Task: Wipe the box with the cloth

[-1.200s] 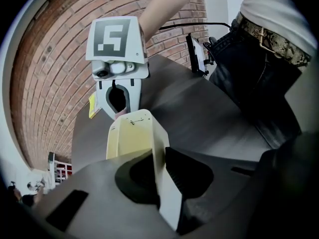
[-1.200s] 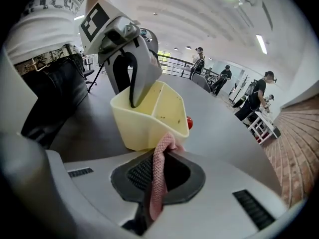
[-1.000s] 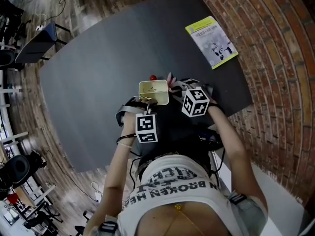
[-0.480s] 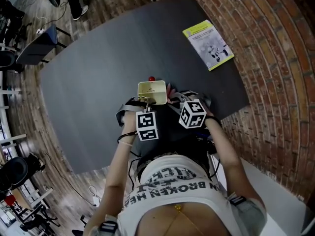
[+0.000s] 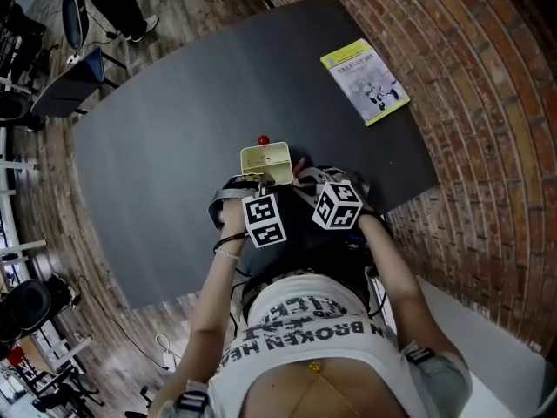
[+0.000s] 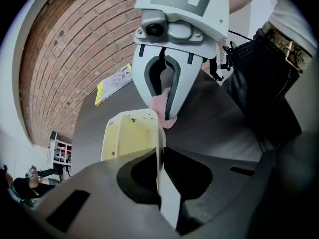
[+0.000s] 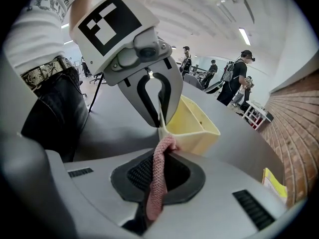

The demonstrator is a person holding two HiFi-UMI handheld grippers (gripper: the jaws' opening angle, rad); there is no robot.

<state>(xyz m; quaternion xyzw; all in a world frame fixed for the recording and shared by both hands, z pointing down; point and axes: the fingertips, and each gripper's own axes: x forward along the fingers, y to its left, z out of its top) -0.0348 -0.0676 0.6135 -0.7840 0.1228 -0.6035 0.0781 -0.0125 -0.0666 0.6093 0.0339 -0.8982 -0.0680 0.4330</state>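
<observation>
Yellow box (image 5: 265,162) sits on dark grey bench (image 5: 165,120), brick wall (image 5: 496,94) beyond it. Left gripper (image 6: 160,163) jaws, just closing, clamp the box's side. Right gripper (image 7: 160,158) jaws pinch the pink cloth (image 7: 155,193) at the box's corner.

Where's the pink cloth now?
In the right gripper view, the pink cloth is pinched in the right gripper, its tip against the yellow box.

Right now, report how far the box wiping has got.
Done: the left gripper holds the yellow box by one wall, its jaws having just been closing on it; the right gripper is shut on the pink cloth. In hand: the cloth's end sits against the box's rim corner. Left: the walls and inside; no wiped patch shows.
</observation>
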